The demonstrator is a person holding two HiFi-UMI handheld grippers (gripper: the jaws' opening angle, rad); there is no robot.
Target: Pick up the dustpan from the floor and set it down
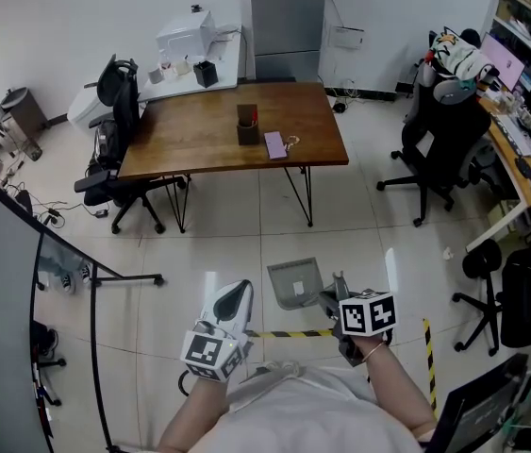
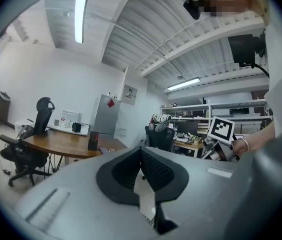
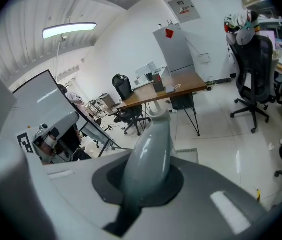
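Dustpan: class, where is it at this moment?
In the head view the dustpan is low and centre, its handle clamped in the right gripper. It lies between the person and the wooden table, just right of the left gripper.

One wooden counter carries one dark box and one pale purple flat item, and behind it stand one white machine and one tall grey cabinet. Three black office chairs can be counted: the left chair at the counter's left end, the right chair beyond its right end, and the far chair further right and nearer the person. In front of the counter are one grey dustpan, two tongs, the left tongs and the right tongs, and two yellow-and-black tape strips on the floor.
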